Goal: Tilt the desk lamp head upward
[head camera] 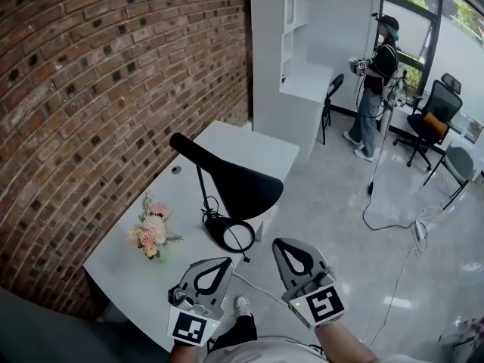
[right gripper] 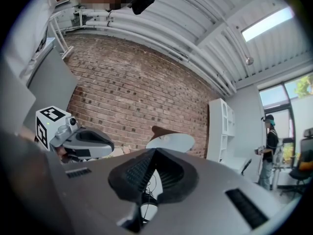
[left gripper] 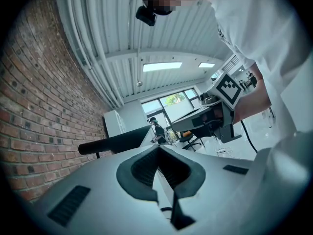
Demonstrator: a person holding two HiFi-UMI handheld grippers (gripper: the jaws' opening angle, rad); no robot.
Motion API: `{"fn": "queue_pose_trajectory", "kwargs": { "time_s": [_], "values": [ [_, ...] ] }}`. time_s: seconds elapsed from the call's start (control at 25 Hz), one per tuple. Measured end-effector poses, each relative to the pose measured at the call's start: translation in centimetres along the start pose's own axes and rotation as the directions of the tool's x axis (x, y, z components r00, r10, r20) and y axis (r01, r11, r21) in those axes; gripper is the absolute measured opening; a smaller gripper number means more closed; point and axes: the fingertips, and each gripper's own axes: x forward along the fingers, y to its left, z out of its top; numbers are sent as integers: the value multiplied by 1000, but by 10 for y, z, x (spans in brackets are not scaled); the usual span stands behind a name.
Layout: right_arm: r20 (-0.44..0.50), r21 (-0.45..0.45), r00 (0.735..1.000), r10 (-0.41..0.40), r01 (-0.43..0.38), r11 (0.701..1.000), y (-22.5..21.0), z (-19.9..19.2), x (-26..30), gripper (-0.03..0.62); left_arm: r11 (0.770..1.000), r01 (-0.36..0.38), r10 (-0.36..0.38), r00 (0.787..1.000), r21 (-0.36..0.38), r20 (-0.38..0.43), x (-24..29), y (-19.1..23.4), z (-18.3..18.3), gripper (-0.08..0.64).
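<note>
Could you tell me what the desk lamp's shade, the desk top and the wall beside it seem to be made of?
Desk lamp shade: probably painted metal, matte black outside, white inside.
Desk top: smooth white, likely laminate or painted board; no grain shows.
Wall: bare red-brown brick with pale mortar joints.

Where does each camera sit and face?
Head view: on the person's head, steeply down at the desk lamp; left tool and right tool show.
Left gripper view: on the left tool, toward windows; right tool shows.
Right gripper view: on the right tool, toward the brick wall; left tool shows.
All three share the desk lamp.
</note>
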Motion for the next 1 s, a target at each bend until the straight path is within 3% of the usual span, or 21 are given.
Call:
{"fn": "queue_pose_trajectory", "kwargs": {
  "time_s": [0.64, 1.0],
  "values": [
    [40, 29, 995, -89, 88, 996, -8, 10, -81, 17, 995, 96, -97, 995, 41, 34, 1, -56, 41, 8],
    [35, 43, 998, -59, 57, 997, 13, 2, -109, 15, 996, 85, -85, 996, 32, 26, -20, -82, 46, 8]
  ]
}}
